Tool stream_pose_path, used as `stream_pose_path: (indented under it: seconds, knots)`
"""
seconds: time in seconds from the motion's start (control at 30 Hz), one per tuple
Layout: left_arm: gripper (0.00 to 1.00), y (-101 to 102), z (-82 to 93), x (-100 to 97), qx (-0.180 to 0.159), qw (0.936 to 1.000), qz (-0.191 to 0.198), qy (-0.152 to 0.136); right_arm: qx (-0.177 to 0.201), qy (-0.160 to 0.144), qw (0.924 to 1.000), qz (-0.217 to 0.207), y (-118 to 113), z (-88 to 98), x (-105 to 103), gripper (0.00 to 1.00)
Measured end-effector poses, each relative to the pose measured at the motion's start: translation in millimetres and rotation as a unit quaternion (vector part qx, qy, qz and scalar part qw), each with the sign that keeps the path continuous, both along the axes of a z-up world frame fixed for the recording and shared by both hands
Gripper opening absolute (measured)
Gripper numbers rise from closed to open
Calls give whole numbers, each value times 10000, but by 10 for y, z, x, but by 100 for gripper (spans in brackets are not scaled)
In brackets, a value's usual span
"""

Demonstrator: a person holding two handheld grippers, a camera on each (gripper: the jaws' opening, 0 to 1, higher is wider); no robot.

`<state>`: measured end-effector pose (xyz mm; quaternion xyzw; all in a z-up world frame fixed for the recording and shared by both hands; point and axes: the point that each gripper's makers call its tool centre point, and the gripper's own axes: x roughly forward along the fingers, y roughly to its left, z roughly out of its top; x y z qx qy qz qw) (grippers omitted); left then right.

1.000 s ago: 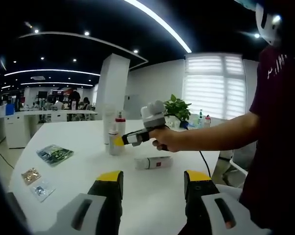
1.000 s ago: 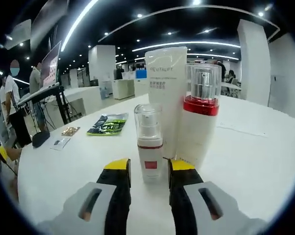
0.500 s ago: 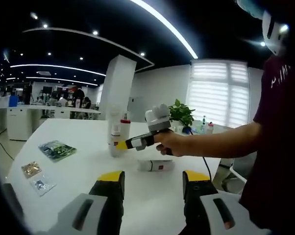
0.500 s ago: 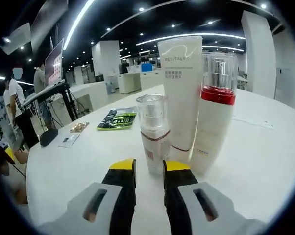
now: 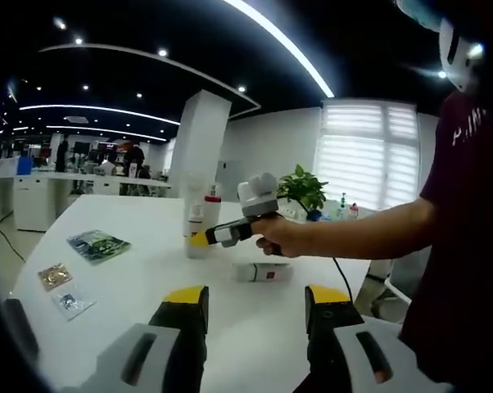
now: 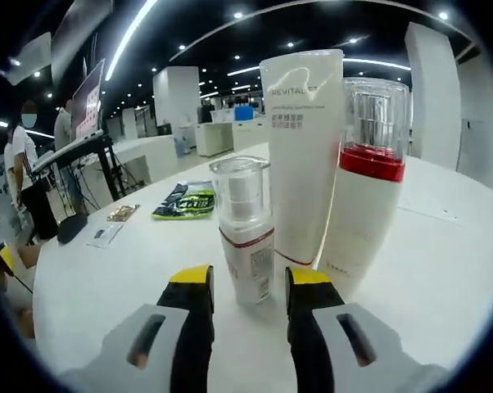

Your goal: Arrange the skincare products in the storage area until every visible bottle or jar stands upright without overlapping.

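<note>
A small pump bottle [image 6: 245, 233] stands upright on the white counter [image 6: 443, 270], just in front of a tall white tube [image 6: 300, 155] and beside a red-collared pump bottle [image 6: 368, 192]. The three stand close together, apparently touching or nearly so, which fits a tidy cluster in the storage area. The right claw [image 6: 246, 282] sits low on the counter with its yellow-tipped jaws a narrow way apart on either side of the small bottle's base; from this angle the tips look just short of the bottle, not gripping it, so I judge it is either about to take hold or has just let go of a bottle set on end.

In the left gripper view the same cluster [image 5: 199, 229] appears farther off, with the person's hand [image 5: 283, 237] carrying the right claw toward it. Nearer lies one more white bottle [image 5: 261, 271] on its side on the counter, clearly the piece not yet stood up. The left claw [image 5: 251, 299] hovers wide and empty above the counter, aimed roughly at that fallen bottle, probably ready to fetch it.

Flat sachets [image 5: 97, 244] lie well apart on the counter.
</note>
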<state>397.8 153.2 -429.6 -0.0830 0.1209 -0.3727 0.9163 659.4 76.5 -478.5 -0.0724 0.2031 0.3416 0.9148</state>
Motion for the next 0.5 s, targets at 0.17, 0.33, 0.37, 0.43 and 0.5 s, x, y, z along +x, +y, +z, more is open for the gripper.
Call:
stream_pose_path:
  seconds: [0.17,0.33,0.37,0.43,0.5]
  knots:
    - [49,25,5,8,-1,10000,40,-9,-113,-122,9999,50,11,33,26,21]
    - [49,16,-12,2,40,10000,26,12,-220,-193,9995,65,-23,31,44,20]
    - [49,15,-13,1,42,10000,22,11,-267,-212,9994,66,-39,28,47,19]
    - [49,15,-14,1,41,10000,23,17,-341,-252,9991,57,-67,26,55,18]
    - [49,14,-13,3,45,10000,18,17,-331,-241,9992,42,-88,25,60,18]
